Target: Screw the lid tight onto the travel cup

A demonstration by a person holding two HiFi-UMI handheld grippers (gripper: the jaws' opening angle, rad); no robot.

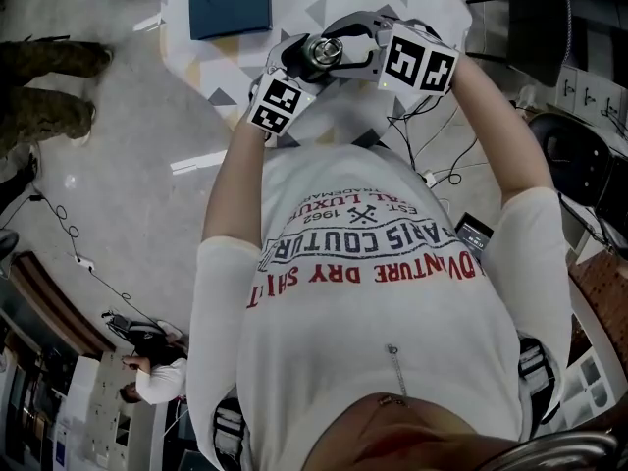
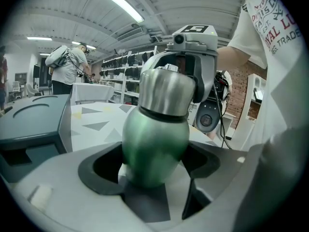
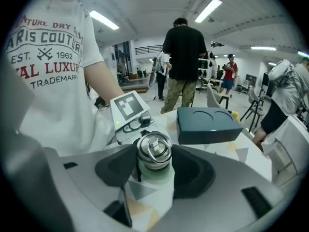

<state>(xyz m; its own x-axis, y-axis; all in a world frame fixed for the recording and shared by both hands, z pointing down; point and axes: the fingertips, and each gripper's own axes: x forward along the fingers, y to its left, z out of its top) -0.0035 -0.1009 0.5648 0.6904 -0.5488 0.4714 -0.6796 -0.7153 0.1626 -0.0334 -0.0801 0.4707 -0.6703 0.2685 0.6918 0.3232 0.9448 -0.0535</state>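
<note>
Right hand-held gripper (image 3: 154, 170) — teal box (image 3: 207, 124) beyond

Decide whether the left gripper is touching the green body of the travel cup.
Touching. The left gripper view shows the left gripper closed on the travel cup. Its jaws press against both sides of the green body, with no gap visible.

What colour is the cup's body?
The cup is green, with a silver lid; best seen in the left gripper view.
</note>
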